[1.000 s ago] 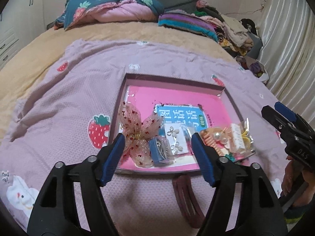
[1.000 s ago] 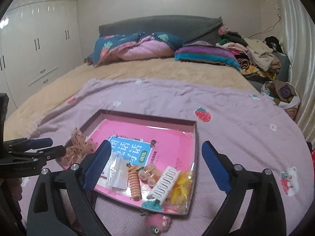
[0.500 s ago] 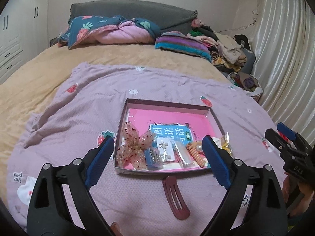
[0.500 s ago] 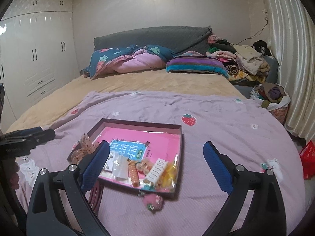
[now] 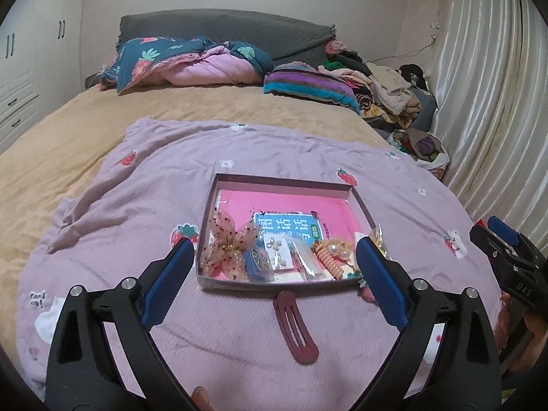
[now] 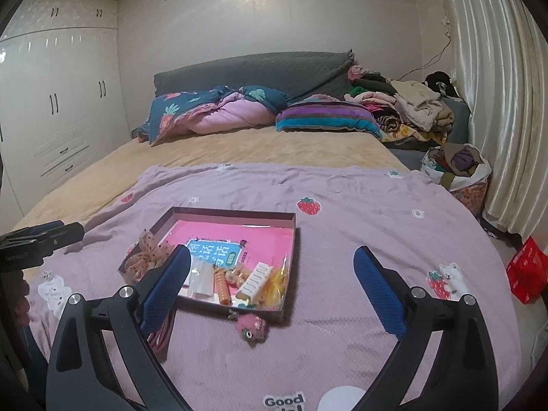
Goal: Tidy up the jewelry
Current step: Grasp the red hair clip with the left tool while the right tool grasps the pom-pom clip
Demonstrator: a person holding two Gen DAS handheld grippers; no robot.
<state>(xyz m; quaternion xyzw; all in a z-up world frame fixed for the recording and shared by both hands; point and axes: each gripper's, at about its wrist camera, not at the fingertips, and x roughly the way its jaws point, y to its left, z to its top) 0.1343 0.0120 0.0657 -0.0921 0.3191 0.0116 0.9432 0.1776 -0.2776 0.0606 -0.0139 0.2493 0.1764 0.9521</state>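
The bed (image 5: pixel 85 126) carries a lilac blanket (image 5: pixel 137 205) printed with strawberries, spread over its near half. Near the middle of that blanket lies a shallow box tray (image 5: pixel 359 202) with a pink book (image 5: pixel 291 205) flat on its floor. Along the tray's near wall sit the jewelry pieces: a sheer spotted bow (image 5: pixel 227 245) at the left corner, a card of pearl earrings (image 5: pixel 277 251) beside it, an orange spiral hair tie (image 5: pixel 330 260), and a white comb clip (image 6: pixel 255 282) toward the right corner. Outside the tray, on the blanket by its near wall, lie a dark red snap clip (image 5: pixel 296 328) and a pink fuzzy charm (image 6: pixel 251 328). The left gripper (image 5: pixel 274 274) hovers over the snap clip, its jaws having just been opening, now spread wide with nothing between them. The right gripper (image 6: pixel 270 287) hovers over the blanket off the tray's right corner, jaws spread wide and empty.
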